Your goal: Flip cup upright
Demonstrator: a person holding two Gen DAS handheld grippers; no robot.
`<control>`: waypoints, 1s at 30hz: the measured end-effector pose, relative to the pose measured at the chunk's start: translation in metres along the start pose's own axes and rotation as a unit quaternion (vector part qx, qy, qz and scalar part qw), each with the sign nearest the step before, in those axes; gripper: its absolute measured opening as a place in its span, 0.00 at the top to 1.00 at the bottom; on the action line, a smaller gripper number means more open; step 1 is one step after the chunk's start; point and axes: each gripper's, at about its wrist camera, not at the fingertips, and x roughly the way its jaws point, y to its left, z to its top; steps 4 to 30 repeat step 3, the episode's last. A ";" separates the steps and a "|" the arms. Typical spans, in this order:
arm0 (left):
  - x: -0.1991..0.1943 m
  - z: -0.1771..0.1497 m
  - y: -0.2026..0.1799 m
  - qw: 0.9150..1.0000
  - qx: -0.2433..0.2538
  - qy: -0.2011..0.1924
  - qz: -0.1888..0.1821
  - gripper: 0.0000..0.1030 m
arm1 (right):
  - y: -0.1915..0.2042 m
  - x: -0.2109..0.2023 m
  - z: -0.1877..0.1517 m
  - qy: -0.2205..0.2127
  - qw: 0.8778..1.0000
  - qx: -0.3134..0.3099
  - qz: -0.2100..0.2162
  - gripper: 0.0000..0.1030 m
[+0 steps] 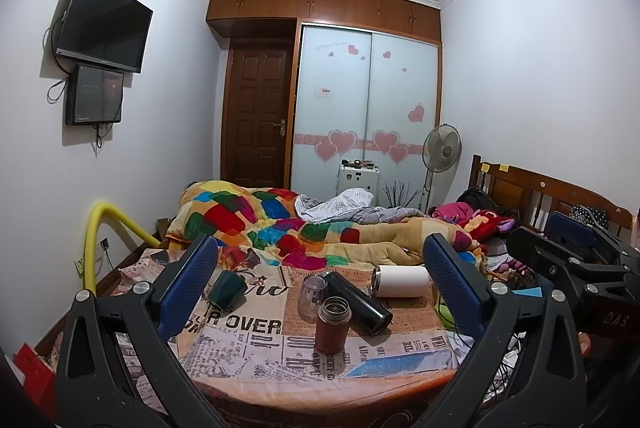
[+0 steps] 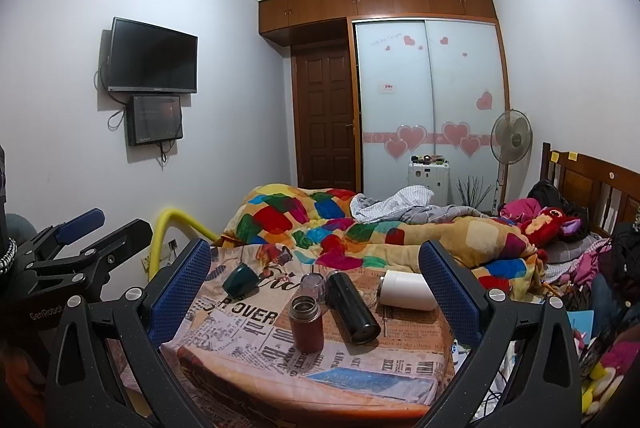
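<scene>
1. five drinking vessels sit on the newsprint-patterned cloth (image 1: 240, 328) over the counter, in front of the bed.
2. a dark red metal flask (image 1: 333, 324) stands upright, a smooth cylinder with its steel mouth open.
3. a glossy black flask (image 1: 358, 302) lies on its side just behind the red one, its base toward the cameras.
4. a clear plastic cup (image 1: 312, 294) stands mouth-down, close beside the black flask.
5. a matte white tumbler (image 1: 402, 281) with a steel rim lies on its side, to the right.
6. a dark green faceted cup (image 1: 227, 290) lies tipped over, well apart at left.
7. the left tool (image 1: 320, 288) is spread wide and empty; its two fingers carry blue dimpled pads (image 1: 188, 284).
8. the right tool (image 2: 316, 292) is likewise wide apart, holding nothing.
9. a patchwork quilt (image 1: 280, 224) lies rumpled on the bed behind.
</scene>
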 end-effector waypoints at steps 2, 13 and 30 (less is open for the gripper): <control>0.002 -0.001 0.002 1.000 -0.001 0.002 0.001 0.00 | 0.000 0.000 0.000 0.001 1.000 0.000 0.000 0.00; 0.002 -0.001 0.004 1.000 -0.003 0.003 0.001 0.00 | -0.001 -0.001 -0.002 0.003 1.000 0.000 0.000 0.00; 0.002 -0.001 0.004 1.000 -0.003 0.003 0.001 0.00 | -0.001 -0.001 -0.002 0.003 1.000 0.000 0.000 0.00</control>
